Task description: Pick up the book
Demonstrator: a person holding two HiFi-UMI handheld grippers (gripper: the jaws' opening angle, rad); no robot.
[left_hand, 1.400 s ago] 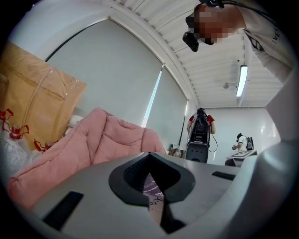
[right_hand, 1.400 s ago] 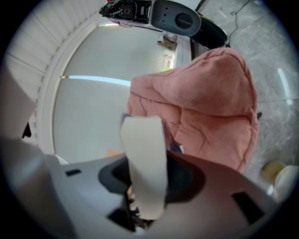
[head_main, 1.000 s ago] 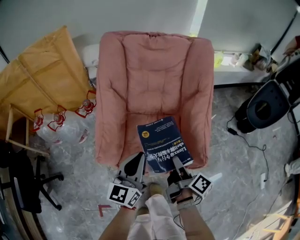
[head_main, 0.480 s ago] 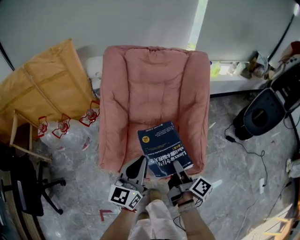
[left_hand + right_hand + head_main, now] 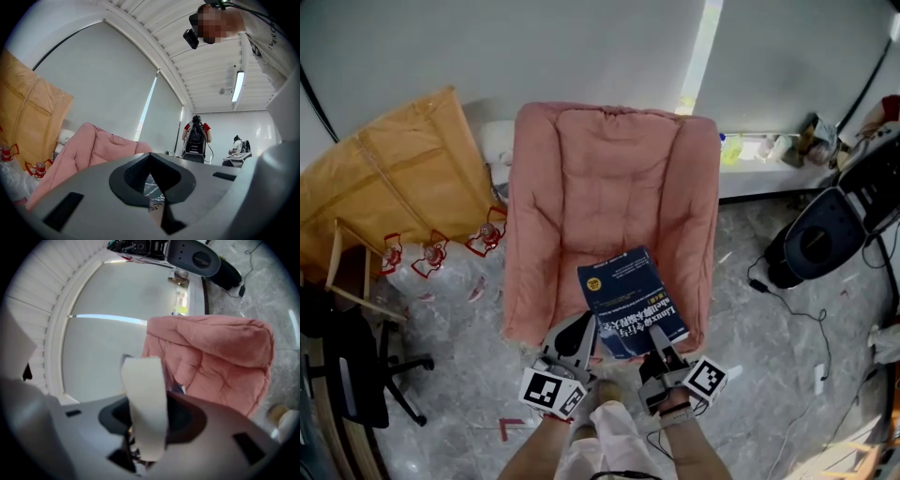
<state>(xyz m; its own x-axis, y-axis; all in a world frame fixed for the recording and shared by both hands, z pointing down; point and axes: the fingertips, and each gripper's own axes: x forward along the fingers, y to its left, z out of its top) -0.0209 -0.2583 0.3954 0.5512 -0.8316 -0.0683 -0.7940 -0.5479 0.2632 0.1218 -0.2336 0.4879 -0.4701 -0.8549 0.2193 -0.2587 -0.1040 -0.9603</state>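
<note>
Task's mostly done, by my read. I've got the book (image 5: 630,298) by its near edge w/ both grippers. It hangs cover-up, tilted a bit, over the front of the pink armchair (image 5: 609,178) seat. I judge it's already clear of the cushion, tho the head view alone can't prove a gap.

Left gripper (image 5: 589,330): jaws nearly together, pinched on the book's near left corner. In the left gripper view I see a sliver of dark cover w/ white print between them.

Right gripper (image 5: 656,336): jaws about half apart, clamped on the near right part. The pale page block stands right between them in the right gripper view.

What's left: prob. just bring it further up and away from the chair, keep it level so it doesn't slip out. No set-down spot is given, so I'd call it near finished.

Counts:
- book: 1
- grippers: 2, both on the book
- armchair: 1
- black office chair (image 5: 356,366): 1, at the left edge, partly cut off
- big brown cardboard sheet (image 5: 394,178): 1, leaning by the wall
- clear bottles w/ red labels (image 5: 436,255): 3 I can count, in plastic wrap on the floor; maybe more hidden
- black round appliance (image 5: 816,246): 1, right of the armchair
- other people (image 5: 197,136): 2, far across the room in the left gripper view
</note>
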